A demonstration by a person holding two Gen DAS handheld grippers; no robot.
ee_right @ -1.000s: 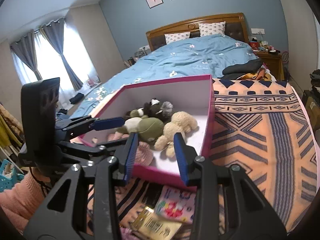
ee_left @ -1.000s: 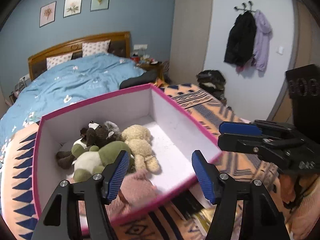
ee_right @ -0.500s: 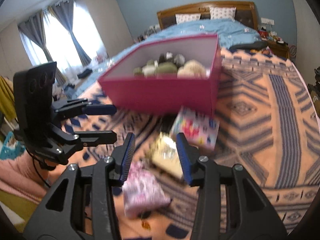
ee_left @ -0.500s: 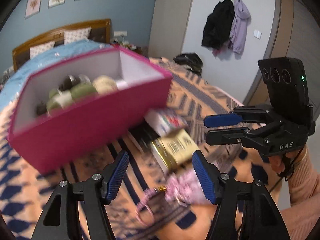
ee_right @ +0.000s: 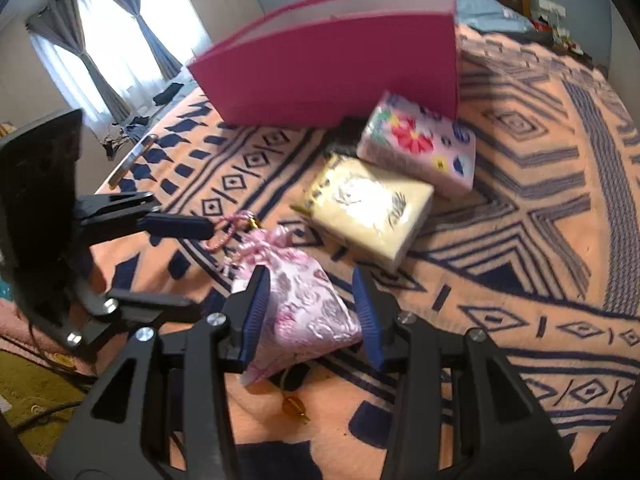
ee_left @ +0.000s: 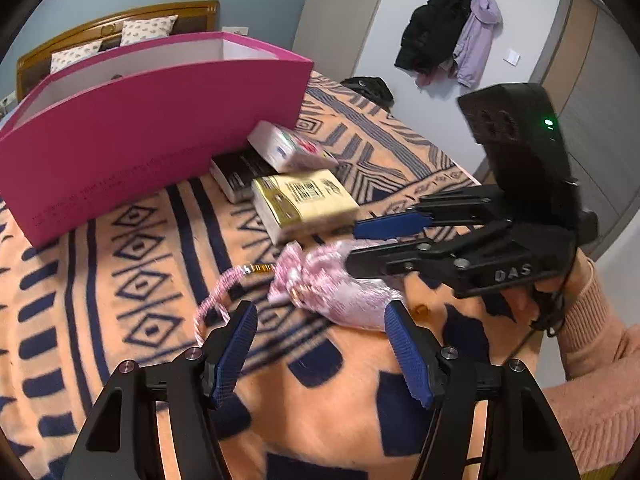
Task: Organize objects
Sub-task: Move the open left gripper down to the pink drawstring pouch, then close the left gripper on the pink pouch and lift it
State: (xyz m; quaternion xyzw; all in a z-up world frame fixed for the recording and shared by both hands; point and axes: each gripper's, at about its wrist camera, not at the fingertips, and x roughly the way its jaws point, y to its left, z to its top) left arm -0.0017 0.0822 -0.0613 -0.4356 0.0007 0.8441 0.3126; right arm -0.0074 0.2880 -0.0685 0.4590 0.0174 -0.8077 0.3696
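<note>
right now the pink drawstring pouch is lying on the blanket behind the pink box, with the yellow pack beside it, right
Not quite. The pink drawstring pouch lies on the blanket in front of the pink box, on the near side, not behind it. The yellow pack is beside it, as you say. The right wrist view shows this.

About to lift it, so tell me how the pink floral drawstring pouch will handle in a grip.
The pink pouch looks like soft satin, so it will probably squash and sag. Its sheen suggests it may slip between the pads. The looped cord will likely dangle and could snag.
</note>
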